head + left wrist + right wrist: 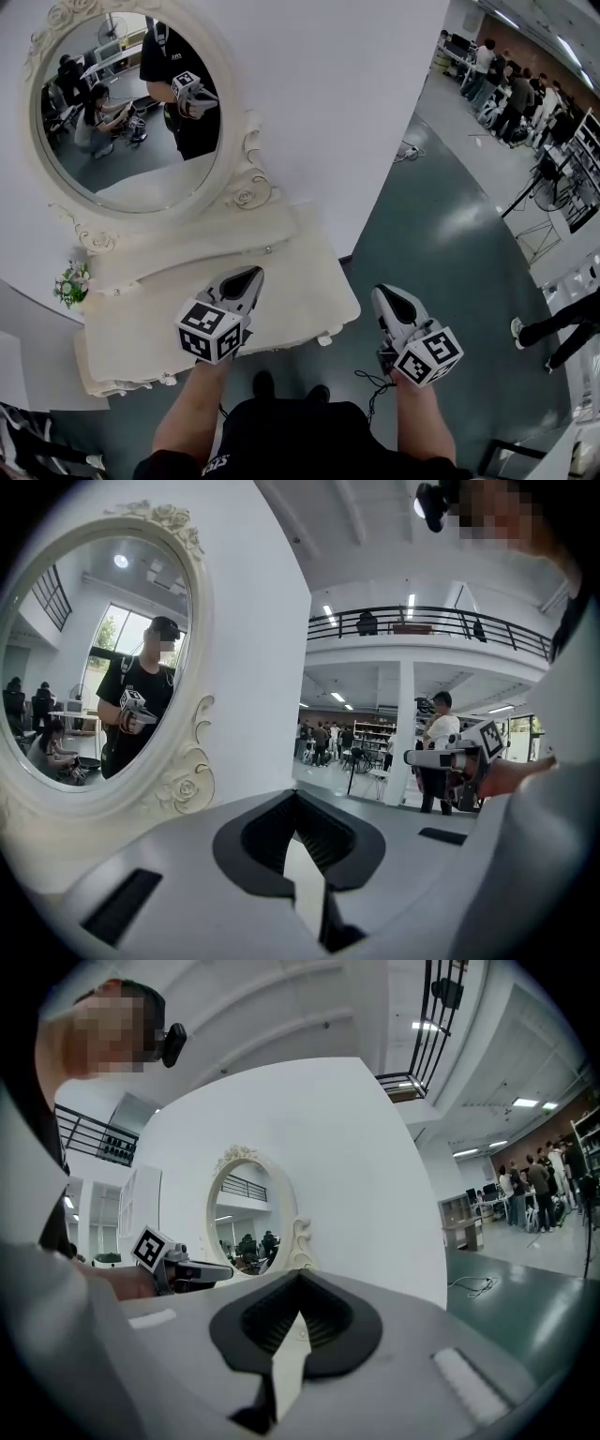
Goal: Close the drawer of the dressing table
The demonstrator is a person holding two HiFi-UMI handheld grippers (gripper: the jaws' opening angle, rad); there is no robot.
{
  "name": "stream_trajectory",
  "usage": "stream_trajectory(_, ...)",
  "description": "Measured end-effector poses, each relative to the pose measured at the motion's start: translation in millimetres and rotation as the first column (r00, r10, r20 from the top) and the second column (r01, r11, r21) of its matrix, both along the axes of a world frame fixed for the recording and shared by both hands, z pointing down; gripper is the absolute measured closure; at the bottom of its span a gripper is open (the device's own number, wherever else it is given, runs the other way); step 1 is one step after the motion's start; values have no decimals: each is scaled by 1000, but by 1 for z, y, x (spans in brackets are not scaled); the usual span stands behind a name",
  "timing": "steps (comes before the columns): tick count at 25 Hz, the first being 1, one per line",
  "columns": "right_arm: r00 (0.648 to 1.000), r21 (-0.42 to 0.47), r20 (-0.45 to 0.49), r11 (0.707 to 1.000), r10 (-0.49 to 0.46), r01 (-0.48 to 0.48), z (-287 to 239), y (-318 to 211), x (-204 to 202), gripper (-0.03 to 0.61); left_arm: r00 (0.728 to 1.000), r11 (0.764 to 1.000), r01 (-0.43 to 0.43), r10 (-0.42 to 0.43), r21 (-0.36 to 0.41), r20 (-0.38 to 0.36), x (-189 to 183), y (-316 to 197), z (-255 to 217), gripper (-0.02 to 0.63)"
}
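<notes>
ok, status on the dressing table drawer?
Left gripper shut, empty, over the dressing table. Right gripper shut, empty, over the floor beside it. No drawer seen sticking out. Nothing in the way.

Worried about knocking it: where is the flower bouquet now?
In the head view, the flower bouquet sits at the dressing table's left end, below the oval mirror.

Cream dressing table (292,281), grey-green floor (441,234) — left tool (247,279) white with black, its cube (210,330) black-and-white squares.
</notes>
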State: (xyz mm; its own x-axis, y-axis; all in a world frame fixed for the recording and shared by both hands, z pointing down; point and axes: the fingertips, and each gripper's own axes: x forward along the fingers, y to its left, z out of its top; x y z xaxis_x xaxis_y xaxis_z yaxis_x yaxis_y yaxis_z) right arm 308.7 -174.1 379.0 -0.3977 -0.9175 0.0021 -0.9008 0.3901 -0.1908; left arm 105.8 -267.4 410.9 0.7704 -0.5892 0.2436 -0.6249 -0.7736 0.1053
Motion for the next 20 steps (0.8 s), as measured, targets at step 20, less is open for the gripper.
stream_trajectory(20, 999, 29, -23, 999, -39, 40, -9, -10, -4, 571, 1000, 1000, 10, -10, 11, 11, 10, 4, 2, 609)
